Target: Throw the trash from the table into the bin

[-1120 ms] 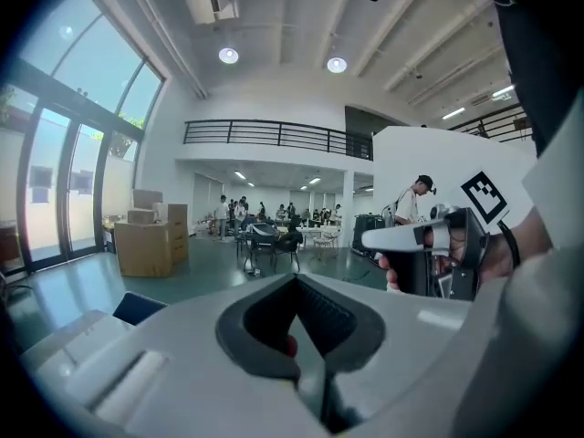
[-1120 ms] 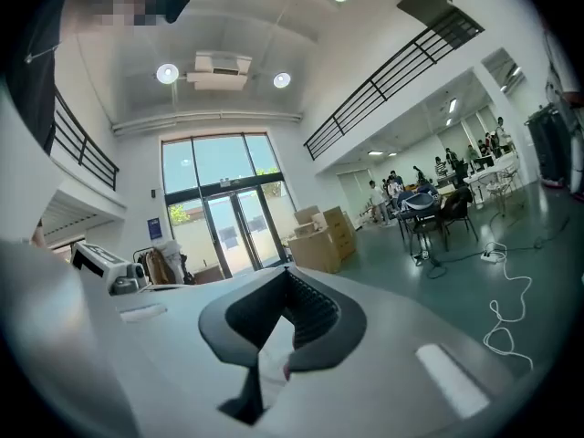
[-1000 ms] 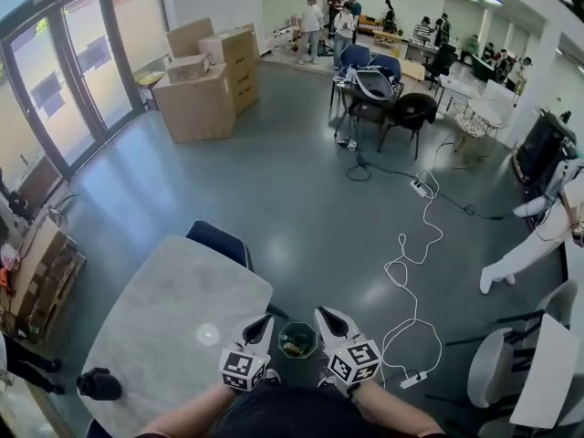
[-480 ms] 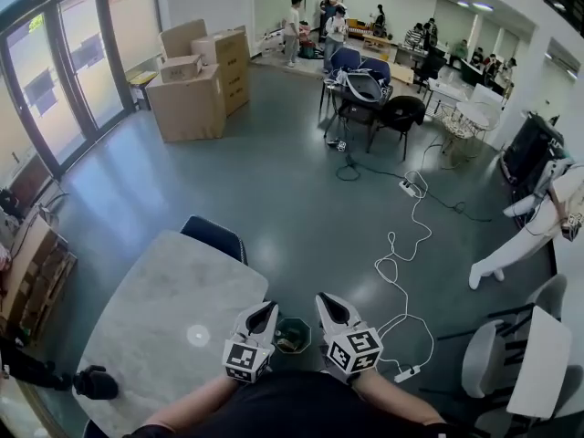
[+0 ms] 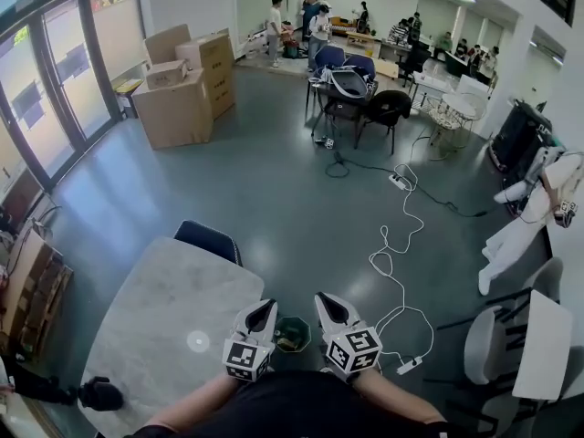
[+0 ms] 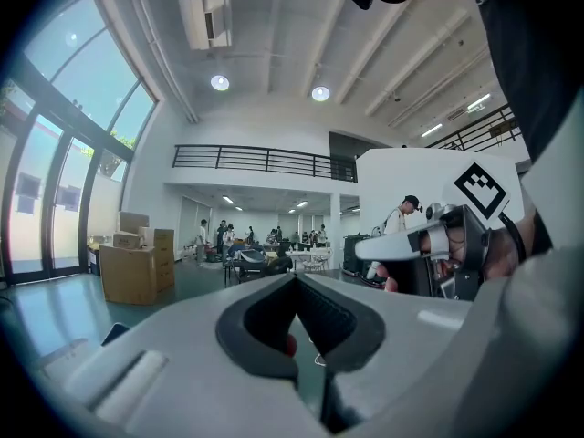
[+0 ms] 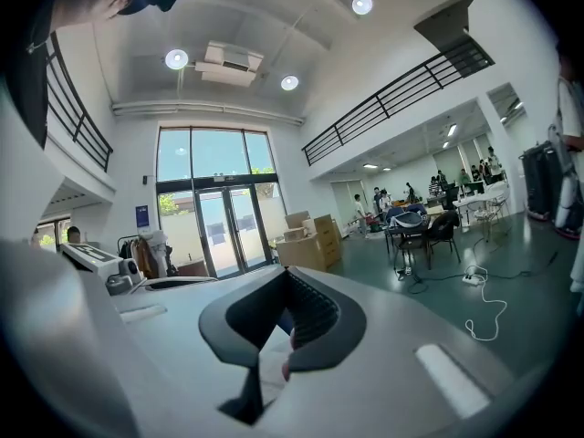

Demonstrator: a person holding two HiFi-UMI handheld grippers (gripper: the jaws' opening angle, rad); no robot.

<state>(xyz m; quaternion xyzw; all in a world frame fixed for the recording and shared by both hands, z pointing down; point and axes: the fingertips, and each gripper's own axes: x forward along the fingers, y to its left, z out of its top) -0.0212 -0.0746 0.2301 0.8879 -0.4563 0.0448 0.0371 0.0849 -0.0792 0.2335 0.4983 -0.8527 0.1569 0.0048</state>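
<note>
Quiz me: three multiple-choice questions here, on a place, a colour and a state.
1. The small dark green bin stands: A on a box; B between the two grippers; C on a shelf.
2. The chair at the pale grey table is: A red; B dark blue; C white.
3. Both grippers' jaws are: A shut; B wide open; C around a can.
B, left gripper and right gripper flank it. B, its back shows blue. A, tips meet in both gripper views.

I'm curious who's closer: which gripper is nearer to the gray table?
Left. The left gripper sits at the right edge of the table; the right gripper is farther right, past the little bin, over the floor.
</note>
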